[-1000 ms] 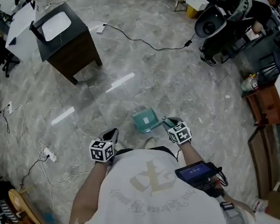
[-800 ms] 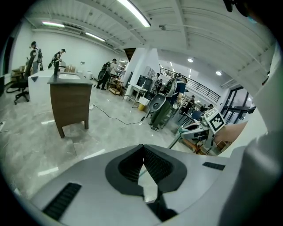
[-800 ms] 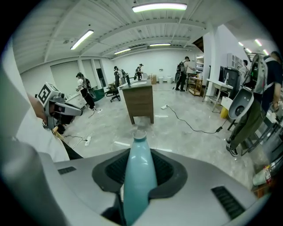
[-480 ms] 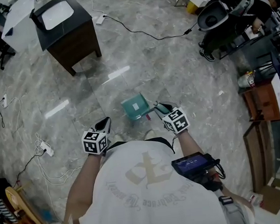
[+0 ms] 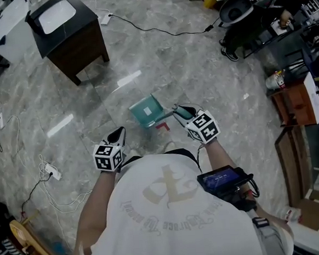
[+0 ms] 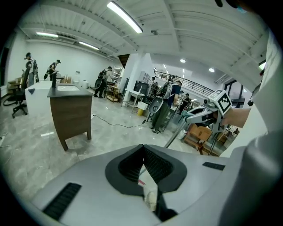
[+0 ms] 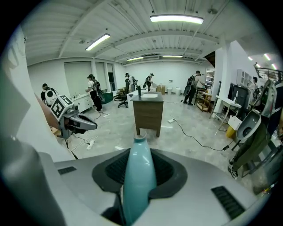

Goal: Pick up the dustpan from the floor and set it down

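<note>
The dustpan (image 5: 146, 111) is pinched by its teal handle (image 7: 139, 176) in the right gripper (image 5: 180, 113), over bare marble floor (image 5: 210, 76), with the dark cabinet (image 5: 67, 35) well apart. The left gripper (image 5: 118, 135) is seen with jaws pressed together, empty. The pan itself is cut from the right gripper view, and whether it clears the floor cannot be told.

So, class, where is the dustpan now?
Head view, centre: the dustpan is just ahead of the person, its handle clamped in the tongs of the right gripper.

The right tool (image 7: 140, 167) clamps a teal handle (image 7: 139, 190). A dark cabinet (image 7: 148, 115) stands ahead, the left tool (image 7: 89, 125) at left.
</note>
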